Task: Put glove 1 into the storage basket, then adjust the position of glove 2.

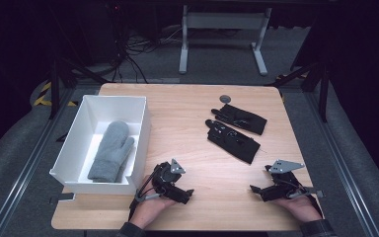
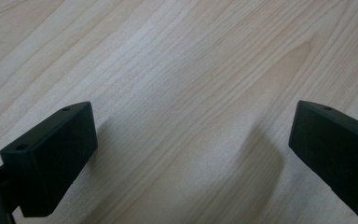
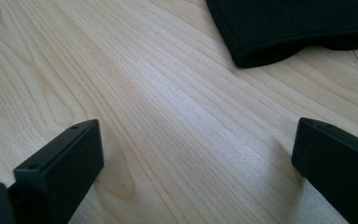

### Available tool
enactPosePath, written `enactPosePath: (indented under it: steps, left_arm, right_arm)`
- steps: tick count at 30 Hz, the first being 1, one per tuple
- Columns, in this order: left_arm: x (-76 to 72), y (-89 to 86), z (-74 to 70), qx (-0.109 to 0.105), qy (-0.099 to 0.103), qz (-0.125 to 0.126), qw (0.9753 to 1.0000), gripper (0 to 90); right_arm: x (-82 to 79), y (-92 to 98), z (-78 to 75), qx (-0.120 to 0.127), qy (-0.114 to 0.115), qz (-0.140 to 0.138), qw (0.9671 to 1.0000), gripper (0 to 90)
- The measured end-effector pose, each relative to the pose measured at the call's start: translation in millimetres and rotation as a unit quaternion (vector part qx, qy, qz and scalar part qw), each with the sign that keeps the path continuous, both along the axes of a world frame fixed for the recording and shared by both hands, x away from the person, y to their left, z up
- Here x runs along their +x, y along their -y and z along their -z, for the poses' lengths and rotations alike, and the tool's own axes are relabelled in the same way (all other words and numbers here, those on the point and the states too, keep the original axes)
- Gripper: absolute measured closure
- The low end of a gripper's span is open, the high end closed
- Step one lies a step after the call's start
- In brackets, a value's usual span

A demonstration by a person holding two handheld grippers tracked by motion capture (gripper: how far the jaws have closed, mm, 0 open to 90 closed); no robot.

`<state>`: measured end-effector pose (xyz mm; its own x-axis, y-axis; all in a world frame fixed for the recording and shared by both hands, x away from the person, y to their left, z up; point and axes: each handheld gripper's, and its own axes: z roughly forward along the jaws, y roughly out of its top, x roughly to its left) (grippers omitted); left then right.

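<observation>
A grey mitten [image 1: 110, 150] lies inside a white box [image 1: 138, 133] at the table's left. Two black gloves lie right of centre: one [image 1: 232, 140] nearer me and another [image 1: 240, 118] behind it. My left gripper [image 1: 188, 195] rests low over bare wood near the front edge, just right of the box, open with nothing between its jaws [image 2: 191, 149]. My right gripper [image 1: 257, 190] sits at the front right, also open and empty [image 3: 198, 158]. In the right gripper view the cuff of the nearer black glove [image 3: 289, 28] lies ahead of the jaws.
A small dark round disc [image 1: 224, 98] sits near the table's far edge behind the gloves. The wooden table [image 1: 182, 113] has rounded corners. Beyond it stand a white desk frame [image 1: 222, 34] and cables on the floor.
</observation>
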<state>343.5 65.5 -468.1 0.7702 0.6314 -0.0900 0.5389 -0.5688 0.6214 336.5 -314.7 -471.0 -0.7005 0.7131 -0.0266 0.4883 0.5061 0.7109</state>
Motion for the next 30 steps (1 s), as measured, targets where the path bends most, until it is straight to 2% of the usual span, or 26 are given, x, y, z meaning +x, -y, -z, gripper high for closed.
enactPosePath:
  steps: [4,5,8,13,17,20,24,27,28,30]
  left_arm:
    - [-3.1,0.4,4.7,0.013,0.03,0.009,0.9994,0.1]
    - [-3.1,0.4,4.7,0.013,0.03,0.009,0.9994,0.0]
    - [-5.3,-2.5,10.1,-0.01,0.052,0.009,0.9986,0.0]
    - [-5.7,-2.6,10.0,-0.01,0.051,0.009,0.9986,0.0]
    - [-5.7,-2.6,10.0,-0.01,0.051,0.009,0.9986,0.0]
    - [-5.7,-2.5,10.2,-0.01,0.052,0.009,0.9985,0.0]
    - [-5.7,-2.6,10.2,-0.011,0.052,0.009,0.9985,0.0]
    - [-5.7,-2.6,10.2,-0.01,0.052,0.009,0.9985,0.0]
    - [-5.7,-2.5,10.2,-0.01,0.052,0.009,0.9985,0.0]
    - [-5.6,-2.5,10.2,-0.011,0.053,0.01,0.9985,0.0]
  right_arm:
    - [-1.3,0.3,0.0,0.0,0.0,-0.001,1.0,2.4]
    - [-1.3,0.3,0.0,0.0,0.0,-0.001,1.0,2.4]
    - [-1.5,0.2,0.0,-0.001,0.0,0.0,1.0,2.3]
    - [-1.7,0.0,-0.7,-0.003,-0.003,-0.002,1.0,2.2]
    - [-2.5,-1.3,-4.7,-0.013,-0.014,-0.014,0.9997,8.0]
    - [-2.9,-2.5,-8.0,-0.014,-0.007,-0.012,0.9998,11.0]
    - [-0.1,-4.6,-17.7,0.001,0.001,-0.011,0.9999,21.3]
    - [8.1,-6.6,-26.9,0.027,0.003,-0.018,0.9995,39.3]
    - [12.6,-7.4,-29.3,0.036,-0.002,-0.022,0.9991,42.0]
    - [20.2,-9.2,-32.2,0.037,0.0,-0.019,0.9991,51.2]
